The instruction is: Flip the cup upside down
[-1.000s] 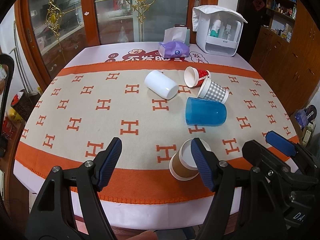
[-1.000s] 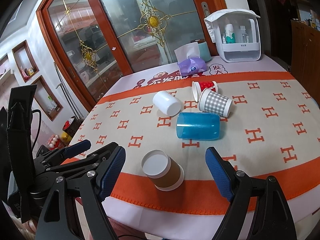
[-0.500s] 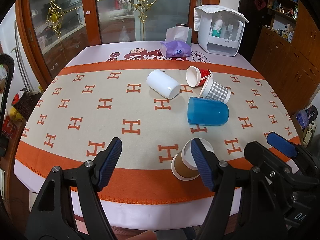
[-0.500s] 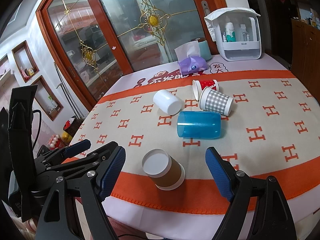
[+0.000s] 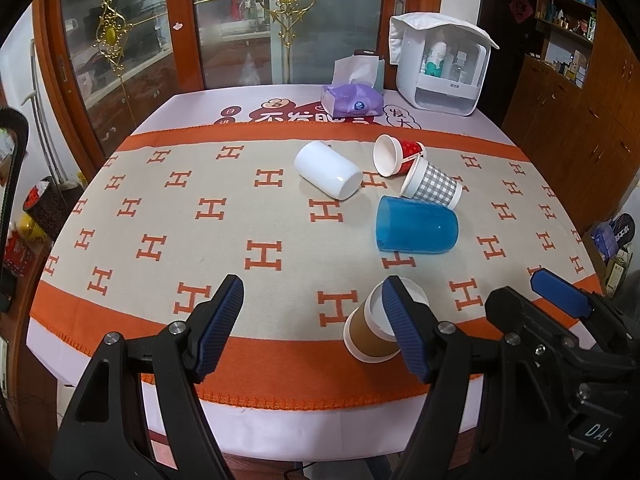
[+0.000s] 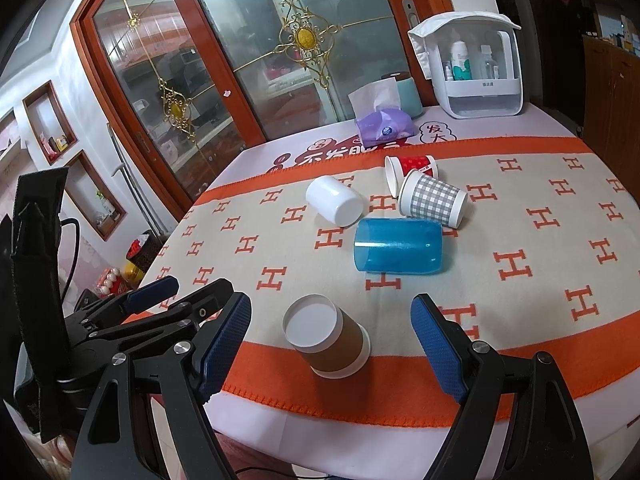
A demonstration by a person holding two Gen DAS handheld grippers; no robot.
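The brown paper cup with the white rim sits near the front edge of the table, on the orange band of the H-patterned cloth, and it looks already turned over, wide mouth down and closed base up, though from the left camera a blue finger pad hides part of it and I would not swear to that. If it is to be gripped, thin paper like that could crush under a hard squeeze, or skid off the near edge if one pad nudges it first.

Going left to right: the left gripper hangs above the front edge with its jaws wide apart, holding nothing, its right pad merely overlapping the cup in that view. The right gripper is spread just as wide, straddling the brown cup with clear cloth on both sides, touching nothing.

Further back lie a white plastic cup, a red paper cup, a grey checked paper cup and a translucent blue plastic tumbler, all on their sides; a careless sweep could set these rolling
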